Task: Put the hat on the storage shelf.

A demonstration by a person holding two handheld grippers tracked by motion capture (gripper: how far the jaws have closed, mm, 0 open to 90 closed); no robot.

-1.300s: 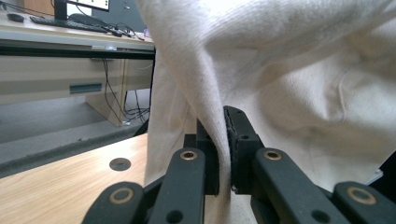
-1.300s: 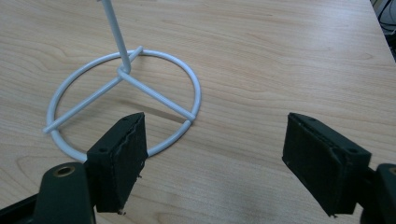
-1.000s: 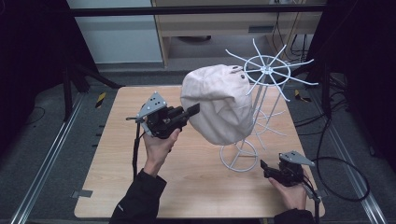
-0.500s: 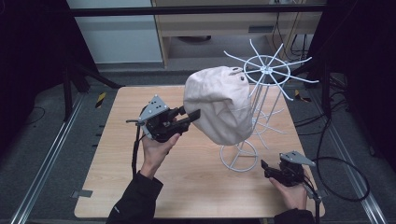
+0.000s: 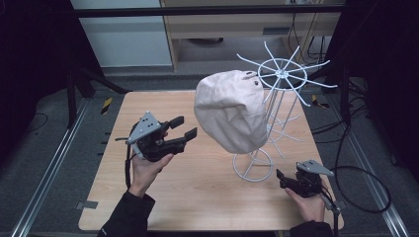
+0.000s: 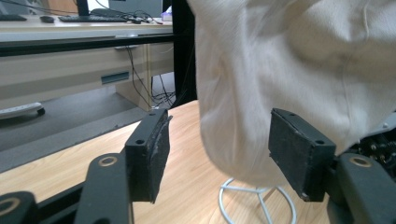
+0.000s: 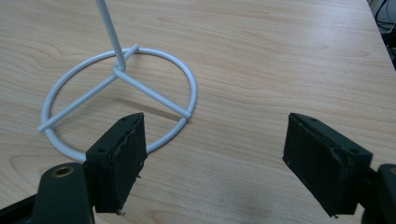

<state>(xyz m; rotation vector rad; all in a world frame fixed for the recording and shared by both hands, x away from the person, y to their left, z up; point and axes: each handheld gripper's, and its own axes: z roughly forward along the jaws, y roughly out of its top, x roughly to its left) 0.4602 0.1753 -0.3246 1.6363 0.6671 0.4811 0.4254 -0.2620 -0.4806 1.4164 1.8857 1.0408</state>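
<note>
Two grippers work at the wooden table (image 5: 207, 197). The left gripper (image 5: 184, 127), left of centre in the high view, is held up off the table on a raised forearm and points right toward the cream cap (image 5: 230, 116); its jaws have just been opening and now stand spread, nothing between them, the cap just beyond. The cap hangs on the white wire rack (image 5: 276, 98) at frame centre. At lower right, the right gripper (image 5: 281, 178) rests low by the rack's ring base (image 7: 116, 100), jaws spread wide over bare wood. The cap's brim seems hidden behind its crown.
</note>
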